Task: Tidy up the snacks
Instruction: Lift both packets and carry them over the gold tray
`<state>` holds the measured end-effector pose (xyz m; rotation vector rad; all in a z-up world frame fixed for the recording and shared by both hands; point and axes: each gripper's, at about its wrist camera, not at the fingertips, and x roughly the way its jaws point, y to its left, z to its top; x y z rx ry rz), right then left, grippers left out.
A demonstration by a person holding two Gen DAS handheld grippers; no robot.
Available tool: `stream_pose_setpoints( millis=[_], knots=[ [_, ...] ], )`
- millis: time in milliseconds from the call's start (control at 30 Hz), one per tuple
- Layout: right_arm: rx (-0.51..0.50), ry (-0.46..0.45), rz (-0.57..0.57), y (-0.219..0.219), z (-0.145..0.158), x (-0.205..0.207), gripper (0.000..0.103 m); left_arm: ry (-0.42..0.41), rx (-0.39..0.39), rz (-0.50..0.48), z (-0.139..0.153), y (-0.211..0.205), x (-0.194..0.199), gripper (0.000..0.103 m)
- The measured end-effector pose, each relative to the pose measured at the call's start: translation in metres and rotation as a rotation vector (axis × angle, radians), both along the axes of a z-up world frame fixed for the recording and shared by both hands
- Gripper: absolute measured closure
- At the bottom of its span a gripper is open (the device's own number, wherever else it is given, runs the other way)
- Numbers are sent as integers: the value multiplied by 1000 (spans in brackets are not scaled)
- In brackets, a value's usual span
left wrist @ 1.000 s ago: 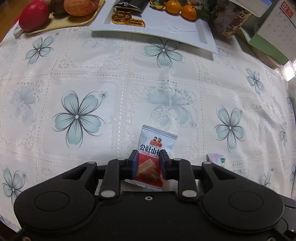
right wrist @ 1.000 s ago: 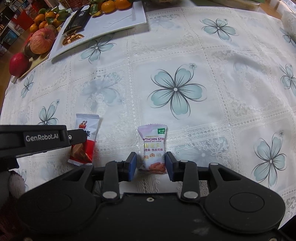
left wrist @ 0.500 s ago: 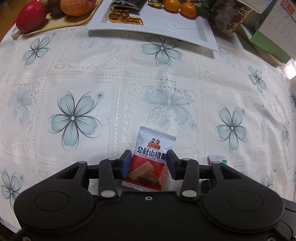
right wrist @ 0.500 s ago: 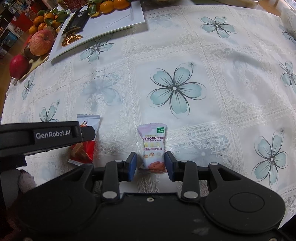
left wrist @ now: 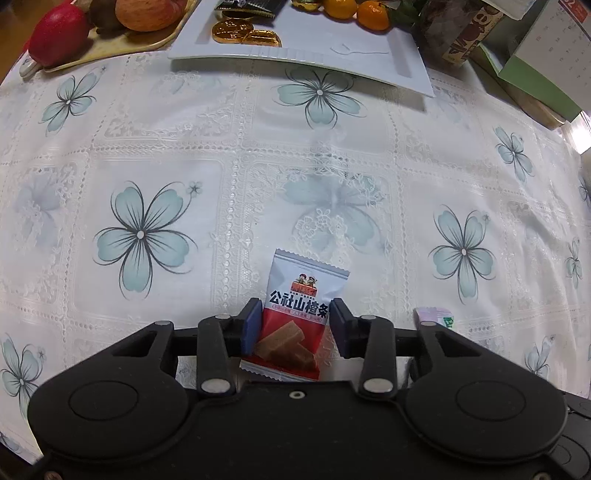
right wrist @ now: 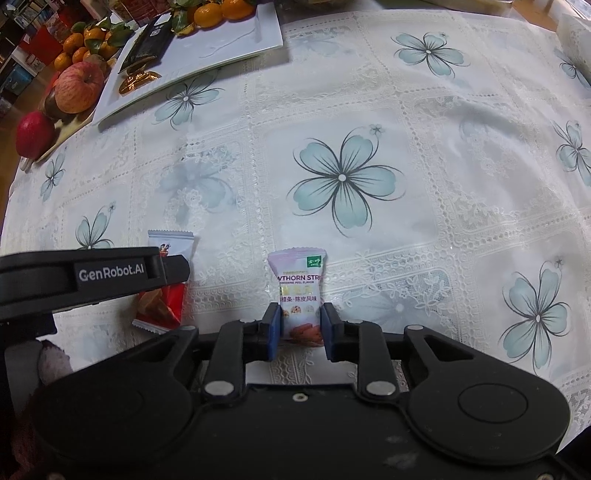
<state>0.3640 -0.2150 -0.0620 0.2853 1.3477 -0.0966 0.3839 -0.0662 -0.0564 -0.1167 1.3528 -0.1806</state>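
- We see a red-and-white hawthorn snack packet [left wrist: 295, 321] lying flat on the flowered tablecloth [left wrist: 332, 166], near its close edge, its printed face up and its crimped top pointing away.
- A pale purple hawthorn strip packet [right wrist: 300, 295] lies flat just beside it, lengthwise, face up.

Two wrapped snack packets lie near the desk's [right wrist: 424, 122] front edge: one red-and-white packet [left wrist: 295, 317] and one lilac packet [right wrist: 300, 295]. Toward the far edge sit one white rectangular plate [left wrist: 332, 44] and one wooden tray [left wrist: 110, 51]. The plate carries two gold foil coins [left wrist: 243, 33], one dark wrapper [right wrist: 147, 44] and at least two mandarins [left wrist: 354, 11]. The tray carries one apple [right wrist: 78, 86] and one red fruit [right wrist: 34, 133].
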Motion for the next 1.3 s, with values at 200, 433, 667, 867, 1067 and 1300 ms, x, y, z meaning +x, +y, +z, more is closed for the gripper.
stream_pose_setpoints(
  millis=[200, 433, 667, 867, 1067, 1300],
  knots=[
    [45, 4, -7, -3, 3, 0, 81, 29, -29, 8, 1, 4, -5, 57],
    [72, 3, -21, -15, 9, -5, 82, 123, -78, 26, 2, 18, -20, 57],
    [90, 12, -18, -16, 9, -8, 82, 149, -86, 26, 14, 34, -52, 57],
    [115, 21, -10, -18, 10, -18, 82, 113, -87, 36, 29, 50, -94, 57],
    [147, -14, -36, -22, 23, -45, 82, 93, -118, 70, 42, 67, -140, 57],
    [171, -106, -37, -23, 48, -101, 82, 92, -121, 66, 49, 73, -182, 57]
  ],
)
